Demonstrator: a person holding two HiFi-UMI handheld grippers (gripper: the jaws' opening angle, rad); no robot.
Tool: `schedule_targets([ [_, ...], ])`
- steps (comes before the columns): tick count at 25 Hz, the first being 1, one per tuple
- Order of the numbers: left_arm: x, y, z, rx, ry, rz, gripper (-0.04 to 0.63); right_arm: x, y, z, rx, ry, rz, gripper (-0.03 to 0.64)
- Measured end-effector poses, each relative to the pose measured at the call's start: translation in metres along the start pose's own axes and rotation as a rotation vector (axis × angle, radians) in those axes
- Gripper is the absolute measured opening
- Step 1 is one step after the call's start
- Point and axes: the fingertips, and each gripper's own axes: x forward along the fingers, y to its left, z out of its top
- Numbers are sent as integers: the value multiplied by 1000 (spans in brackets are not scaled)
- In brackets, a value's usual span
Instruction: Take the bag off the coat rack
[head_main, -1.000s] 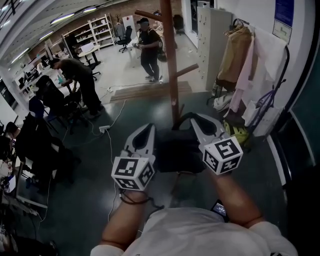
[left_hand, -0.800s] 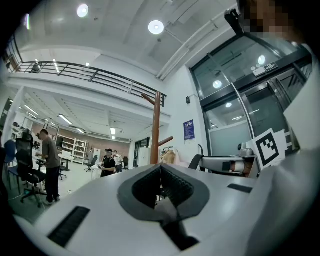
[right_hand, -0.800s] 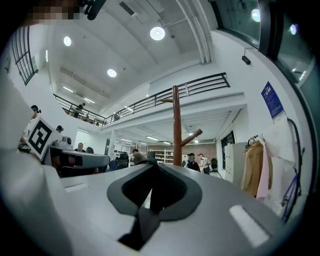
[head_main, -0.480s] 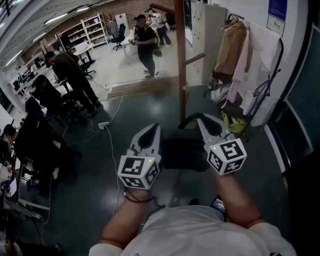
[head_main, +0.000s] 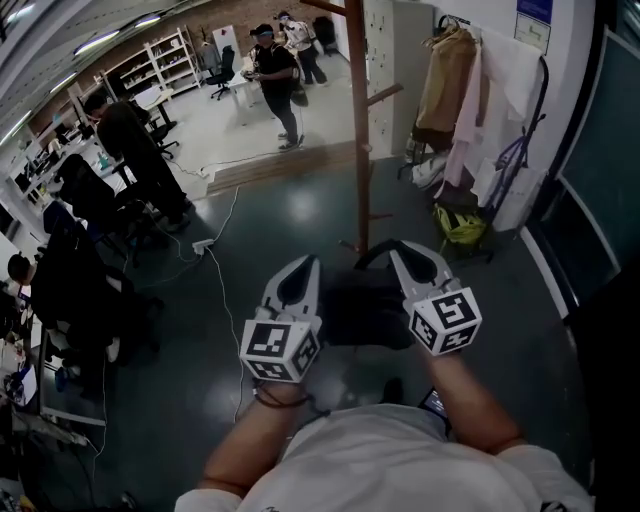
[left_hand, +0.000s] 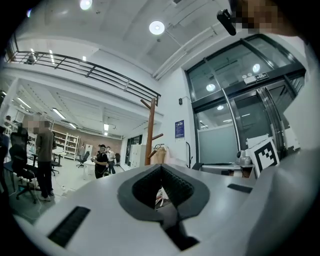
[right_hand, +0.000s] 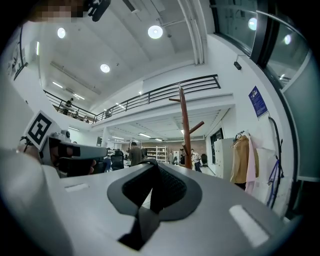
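A black bag (head_main: 365, 312) hangs in the air between my two grippers, off the wooden coat rack (head_main: 358, 130), which stands just beyond it. Its strap (head_main: 372, 250) arcs up to my right gripper (head_main: 400, 250), which is shut on it. In the right gripper view the strap (right_hand: 155, 195) runs down between the jaws of the right gripper (right_hand: 152, 165), with the rack (right_hand: 185, 125) ahead. My left gripper (head_main: 300, 265) sits left of the bag, shut with nothing in it. The left gripper (left_hand: 161, 167) also faces the rack (left_hand: 150, 132).
Coats (head_main: 455, 90) hang on a wall rail at the right, with a green bag (head_main: 460, 222) on the floor below. A cable (head_main: 225, 290) crosses the floor at left. People (head_main: 135, 150) work at desks on the left; another person (head_main: 272, 75) stands beyond the rack.
Both grippers keep their pose with the bag between them. The head view has shifted, so the rack and the coats sit a little farther right and higher.
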Motion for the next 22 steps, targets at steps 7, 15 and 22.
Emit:
schedule_targets([
  [7, -16, -15, -38, -10, 30, -23, 7, -19, 20, -30, 14, 9, -1, 26],
  [15, -24, -21, -53, -28, 39, -33, 6, -30, 37, -37, 16, 23, -3, 26],
  [22, -26, -16, -49, -35, 27, -20, 8, -31, 38, -33, 7, 27, -7, 26],
])
